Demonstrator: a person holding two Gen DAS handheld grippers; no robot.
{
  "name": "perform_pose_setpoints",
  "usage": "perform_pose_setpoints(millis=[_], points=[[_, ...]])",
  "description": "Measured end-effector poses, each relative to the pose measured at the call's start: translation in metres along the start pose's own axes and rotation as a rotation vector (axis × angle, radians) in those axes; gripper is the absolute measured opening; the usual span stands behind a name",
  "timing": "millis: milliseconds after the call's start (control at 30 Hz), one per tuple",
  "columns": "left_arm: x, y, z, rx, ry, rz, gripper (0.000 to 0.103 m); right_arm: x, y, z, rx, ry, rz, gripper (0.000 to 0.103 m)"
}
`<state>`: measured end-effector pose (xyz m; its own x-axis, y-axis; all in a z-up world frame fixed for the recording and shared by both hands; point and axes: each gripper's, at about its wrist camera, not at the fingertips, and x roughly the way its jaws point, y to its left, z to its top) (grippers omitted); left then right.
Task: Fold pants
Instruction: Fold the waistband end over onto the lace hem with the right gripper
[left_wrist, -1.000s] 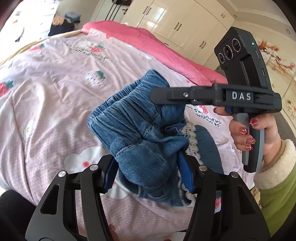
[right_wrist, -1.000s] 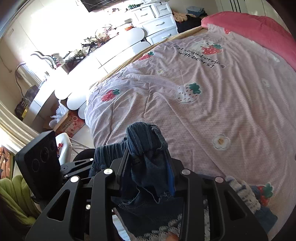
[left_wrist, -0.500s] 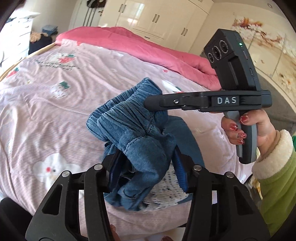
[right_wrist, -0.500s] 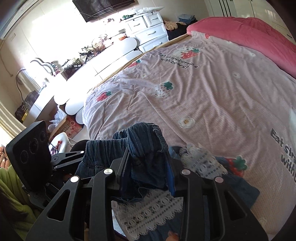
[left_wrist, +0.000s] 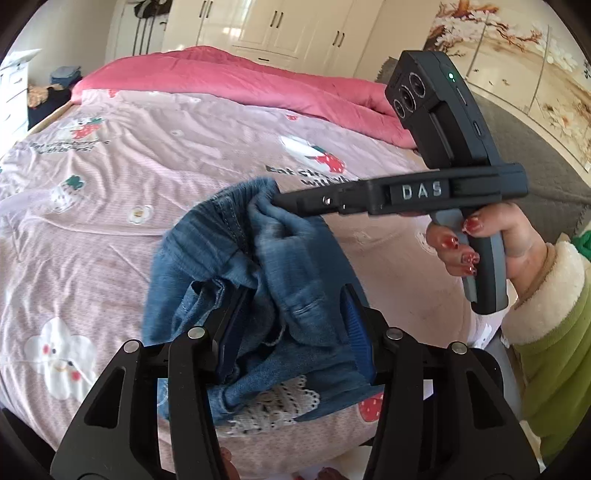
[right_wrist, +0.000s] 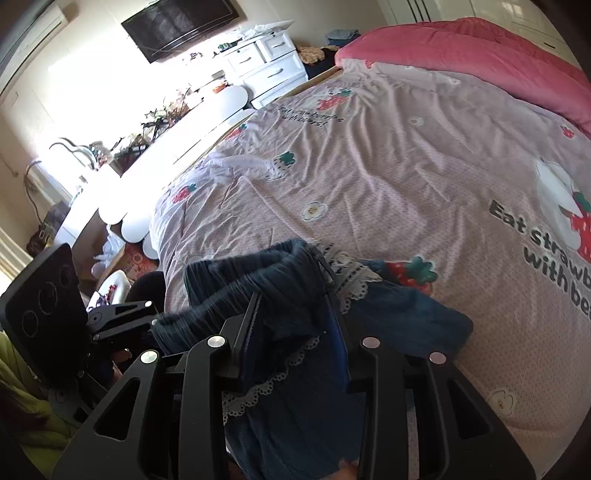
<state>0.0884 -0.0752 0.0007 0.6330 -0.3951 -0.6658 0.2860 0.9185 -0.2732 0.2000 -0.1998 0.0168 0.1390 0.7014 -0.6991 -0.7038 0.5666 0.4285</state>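
Note:
Small blue denim pants (left_wrist: 236, 266) with white lace trim (left_wrist: 273, 406) hang bunched over the near edge of the bed. My left gripper (left_wrist: 291, 317) is shut on a thick fold of the denim at the waistband. My right gripper (right_wrist: 295, 314) is shut on another part of the same waistband; in the left wrist view its fingertips (left_wrist: 284, 201) pinch the top of the cloth from the right. The pants (right_wrist: 399, 314) trail onto the quilt, with lace (right_wrist: 351, 280) showing. The left gripper (right_wrist: 122, 317) shows at the left of the right wrist view.
The bed has a pink strawberry-print quilt (left_wrist: 129, 155) and a darker pink blanket (left_wrist: 229, 81) at the far end. White drawers (right_wrist: 266, 62), a white desk (right_wrist: 177, 140) and a wall TV (right_wrist: 181, 26) stand left of the bed; wardrobes (left_wrist: 295, 26) lie behind.
Both grippers have carried the pants forward over the bed, so more of the legs and lace now rests on the quilt. Both stay shut on the waistband.

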Motion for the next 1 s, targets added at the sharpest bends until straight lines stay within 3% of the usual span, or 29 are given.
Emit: perform_pose_setpoints(millis=[567,633,1000], points=[[0.028,-0.032,-0.015,0.041,0.072,-0.031,0.041,-0.020,-0.021,-0.022,0.062,-0.007,-0.067,0.035],[0.029,-0.034,-0.018,0.047,0.080,-0.039,0.041,-0.022,-0.021,-0.023,0.066,-0.008,-0.078,0.042],[0.018,-0.036,-0.033,0.052,0.095,-0.066,0.041,-0.024,0.000,-0.016,0.062,-0.006,-0.099,0.057]])
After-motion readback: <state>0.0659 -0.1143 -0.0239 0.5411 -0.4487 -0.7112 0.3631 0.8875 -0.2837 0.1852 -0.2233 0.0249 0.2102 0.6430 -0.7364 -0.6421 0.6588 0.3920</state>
